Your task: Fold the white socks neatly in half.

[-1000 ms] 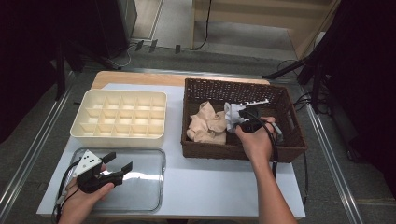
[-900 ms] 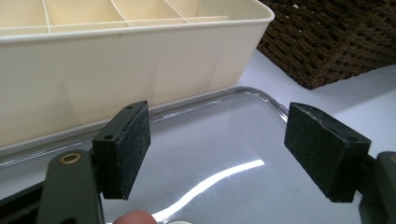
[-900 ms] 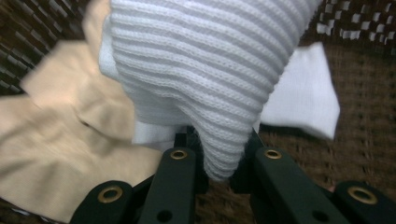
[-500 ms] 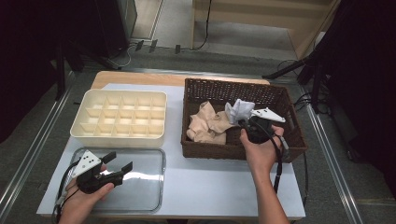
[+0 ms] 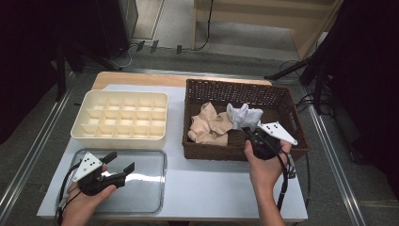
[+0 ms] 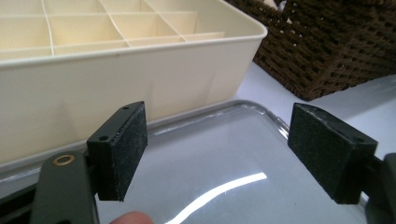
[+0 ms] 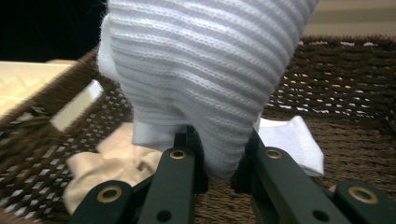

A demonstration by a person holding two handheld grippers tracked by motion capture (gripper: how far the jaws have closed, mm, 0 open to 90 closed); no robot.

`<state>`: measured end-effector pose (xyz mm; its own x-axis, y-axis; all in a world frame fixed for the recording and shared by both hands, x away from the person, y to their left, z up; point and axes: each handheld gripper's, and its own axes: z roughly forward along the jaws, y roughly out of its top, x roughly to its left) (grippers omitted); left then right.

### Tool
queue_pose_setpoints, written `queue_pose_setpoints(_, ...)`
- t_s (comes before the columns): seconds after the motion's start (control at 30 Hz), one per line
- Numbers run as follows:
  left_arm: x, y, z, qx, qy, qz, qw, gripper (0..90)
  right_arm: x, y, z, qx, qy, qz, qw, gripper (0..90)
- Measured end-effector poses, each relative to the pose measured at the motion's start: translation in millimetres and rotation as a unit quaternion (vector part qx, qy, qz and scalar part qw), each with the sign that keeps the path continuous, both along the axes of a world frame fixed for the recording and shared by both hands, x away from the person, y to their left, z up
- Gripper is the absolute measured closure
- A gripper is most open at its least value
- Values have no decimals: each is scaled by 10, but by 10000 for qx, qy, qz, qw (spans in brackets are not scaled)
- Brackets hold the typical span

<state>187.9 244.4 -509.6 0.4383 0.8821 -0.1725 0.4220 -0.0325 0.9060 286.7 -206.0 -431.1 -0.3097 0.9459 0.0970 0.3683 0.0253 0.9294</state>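
White sock (image 7: 205, 79) is clamped in right hand-held gripper (image 7: 219, 154) above wicker basket (image 5: 282, 101); left hand-held gripper (image 6: 217, 154) is held wide, empty, over clear tray (image 6: 224, 158).

The person's left hand (image 5: 87, 200) holds its tool (image 5: 120, 168) low and level, jaws spread wide with nothing between them. The right hand (image 5: 263, 165) grips the right tool (image 5: 247, 134), forearm extended forward, jaws clamped nearly together.

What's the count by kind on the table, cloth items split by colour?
White sock, clamped in the right gripper: 1
Beige cloth in the basket: 1
Wicker basket: 1
Cream divided tray: 1
Clear tray: 1
Total: 5
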Motion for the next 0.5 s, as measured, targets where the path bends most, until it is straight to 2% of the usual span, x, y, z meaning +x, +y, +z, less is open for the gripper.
queue_pose_setpoints(0.1,-9,-5,9,-25,-128,3,9999,188,-99,16,51,28,-112,66,9999,829)
queue_pose_setpoints(0.23,-15,-15,17,-25,-218,49,9997,147,-224,42,113,-24,-137,147,9998,828)
queue_pose_setpoints(0.5,-17,5,26,17,13,253,9997,138,-504,62,142,95,-186,296,9993,828)
